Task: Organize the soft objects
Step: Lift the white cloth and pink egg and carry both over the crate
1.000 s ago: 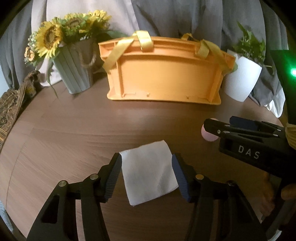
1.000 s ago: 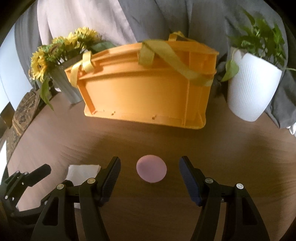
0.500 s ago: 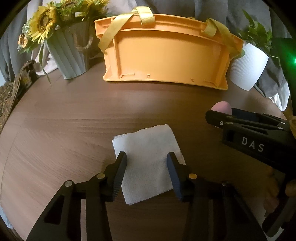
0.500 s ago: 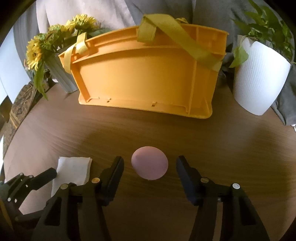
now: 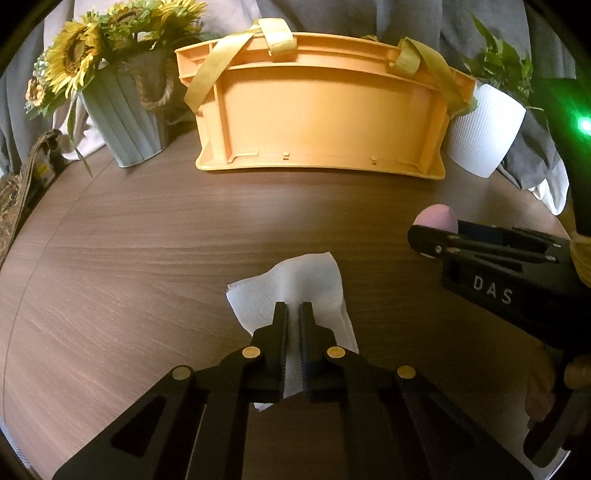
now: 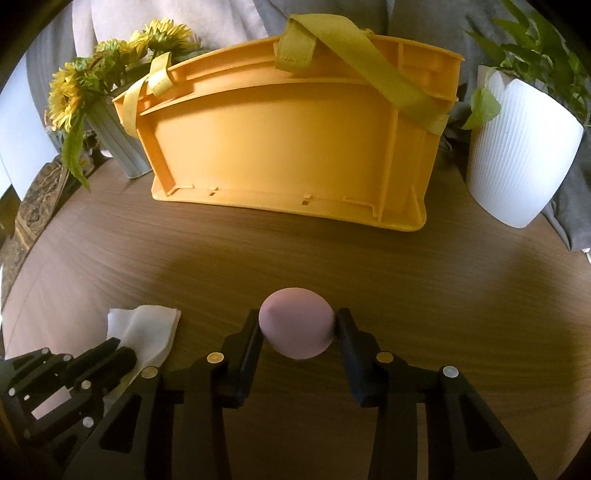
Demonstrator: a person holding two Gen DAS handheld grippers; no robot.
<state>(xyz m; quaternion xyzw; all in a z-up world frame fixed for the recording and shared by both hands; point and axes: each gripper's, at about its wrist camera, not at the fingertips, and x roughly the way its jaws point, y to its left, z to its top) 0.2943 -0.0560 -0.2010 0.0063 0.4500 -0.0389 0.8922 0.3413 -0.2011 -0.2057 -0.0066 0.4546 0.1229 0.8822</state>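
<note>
Two claws I hold loaded: left claw (image 5: 291, 314) pinches white cloth (image 5: 295, 284), right claw (image 6: 297, 328) grips pink sponge (image 6: 295, 321); orange basket (image 6: 295, 147) straight ahead, bench far edge.

Cloth (image 5: 295, 284) left of sponge (image 6: 297, 323), before basket (image 6: 295, 147).

I work over a round wooden table (image 5: 155, 236) with a dark brown grain that runs crosswise; light falls brightest along its far half. At the back left stands a ribbed grey-green pot (image 5: 123, 122) with a rope loop, full of sunflowers (image 5: 70, 61). At the back right sits a ribbed white planter (image 6: 521, 155) with a leafy green plant (image 6: 543, 48). Behind them hangs draped cloth, grey (image 5: 406, 16) for the most part and pale (image 6: 122, 22) toward the left. A patterned woven strip (image 5: 14, 199) lies off the table's left edge. A bright pale patch (image 6: 18, 136) shows at the far left of my right view.
</note>
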